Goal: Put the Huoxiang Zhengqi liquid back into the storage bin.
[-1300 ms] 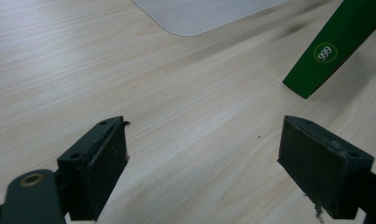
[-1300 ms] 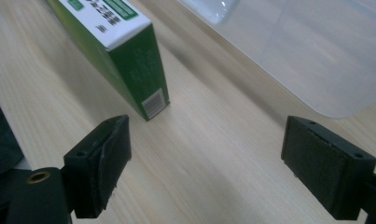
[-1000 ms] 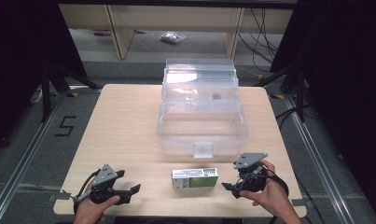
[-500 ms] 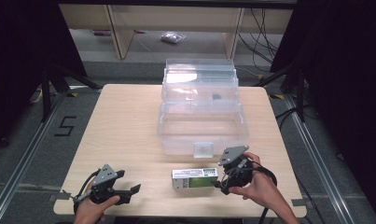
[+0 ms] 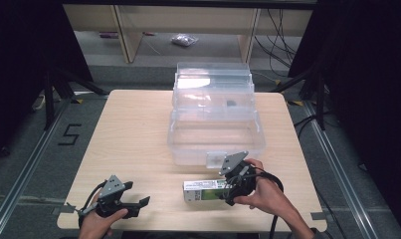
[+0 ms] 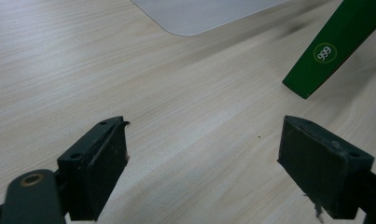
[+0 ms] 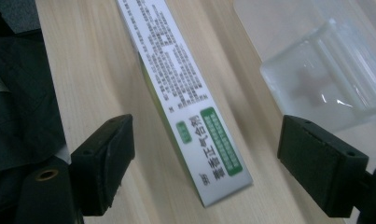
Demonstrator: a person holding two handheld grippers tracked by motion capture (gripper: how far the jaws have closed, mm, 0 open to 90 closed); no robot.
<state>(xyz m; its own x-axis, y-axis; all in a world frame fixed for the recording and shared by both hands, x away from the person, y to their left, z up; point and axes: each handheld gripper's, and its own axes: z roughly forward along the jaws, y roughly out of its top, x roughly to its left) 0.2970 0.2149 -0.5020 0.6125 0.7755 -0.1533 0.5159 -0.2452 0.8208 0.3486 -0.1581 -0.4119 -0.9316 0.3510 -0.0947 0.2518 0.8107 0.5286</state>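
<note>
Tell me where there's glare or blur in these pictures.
High view: glare on the clear plastic box's lid. Left gripper view: the green box and far tabletop look soft. Right gripper view: print on the box blurs farther away.

One surface (image 5: 133,134) carries one clear plastic box (image 5: 213,124) with its lid standing open, far of center, and one flat green and white carton (image 5: 204,190) near the right. Two grippers are out: the left gripper (image 5: 138,203) near left, the right gripper (image 5: 230,188) at the carton. Two hands hold them. One small packet (image 5: 184,40) lies on the floor beyond.
</note>
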